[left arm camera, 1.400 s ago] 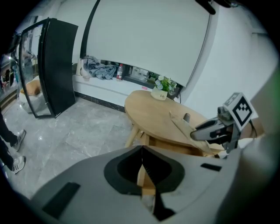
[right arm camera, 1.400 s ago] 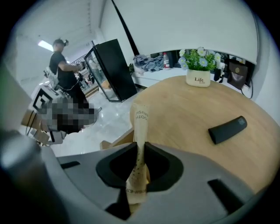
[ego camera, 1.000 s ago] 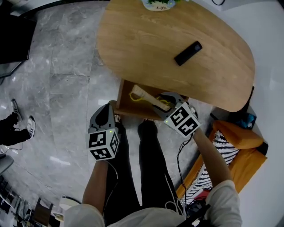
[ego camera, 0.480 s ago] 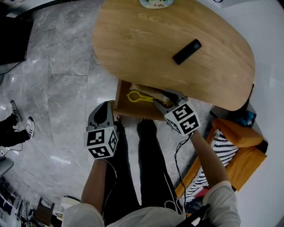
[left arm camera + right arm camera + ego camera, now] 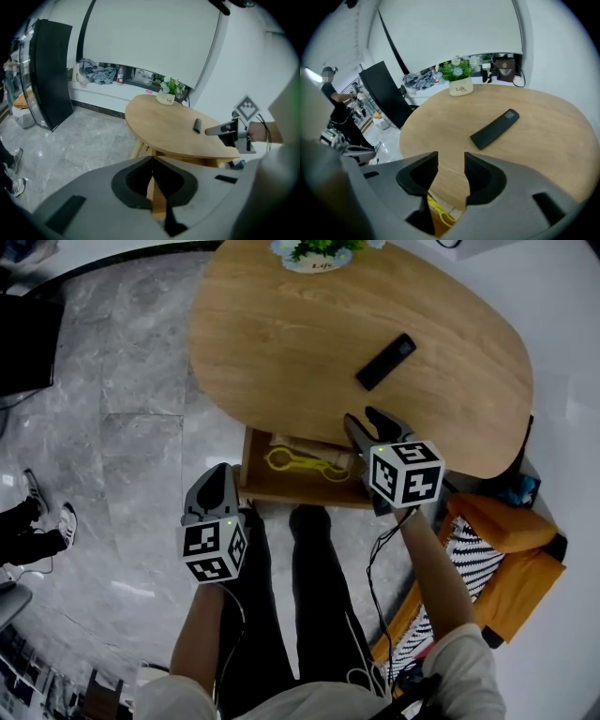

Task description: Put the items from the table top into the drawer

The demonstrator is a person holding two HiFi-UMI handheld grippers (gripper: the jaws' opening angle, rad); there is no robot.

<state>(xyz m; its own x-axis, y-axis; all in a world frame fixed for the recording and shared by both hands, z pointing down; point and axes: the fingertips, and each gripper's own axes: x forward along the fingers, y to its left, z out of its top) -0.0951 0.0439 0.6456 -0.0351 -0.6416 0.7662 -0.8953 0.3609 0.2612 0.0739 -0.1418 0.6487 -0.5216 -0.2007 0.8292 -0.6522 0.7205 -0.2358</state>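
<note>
Overhead, head view: drawer [image 5: 251, 474] stands open, its back half hidden under the table [image 5: 281, 343]. A yellow tool [image 5: 281, 461] lies inside, one end covered. Pot [image 5: 317, 251] cut off by the top edge. Remote [image 5: 385, 361] lies on the table.

Left gripper view: left gripper [image 5: 152, 161] clenched on nothing.

Right gripper view: right gripper [image 5: 451, 161] released, jaws apart and empty, remote just beyond them.

A second ago the right gripper was down in the drawer; now it is over the table edge. Left unmoved.

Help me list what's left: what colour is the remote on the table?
Black. The remote shows best in the right gripper view.
</note>
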